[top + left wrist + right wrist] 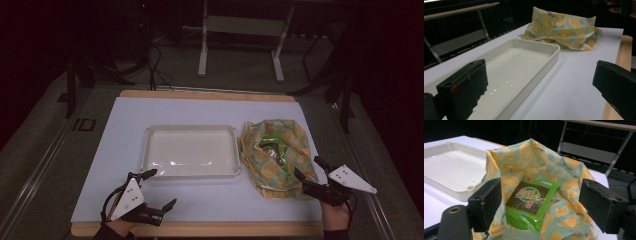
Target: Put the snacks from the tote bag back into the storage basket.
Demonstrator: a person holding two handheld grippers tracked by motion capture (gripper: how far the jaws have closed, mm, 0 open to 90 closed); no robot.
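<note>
Dark floor and the legs of another table surround a wooden table (210, 95) covered by a white sheet (200, 200), on which a cream tray (191, 151) lies beside an opened cloth bag (260, 165) printed with orange slices. Inside the bag rests a green snack packet (531, 200), flat and slightly tilted, with more green packets under it. Seen in the right gripper view, the packet lies between the two black jaws but beyond their tips, untouched; the jaws stand wide apart with the bag's cloth below them. From above, the right gripper (309, 172) sits at the bag's near right edge, its tips at or just over the cloth. The left gripper (162, 189) hovers at the near left of the sheet, just before the tray's front rim, jaws spread and holding nothing; its own view looks along the tray towards the bag. The packet's lower end is tucked into cloth folds, its print is too small to read from above, and the room behind is too dark to make out.
</note>
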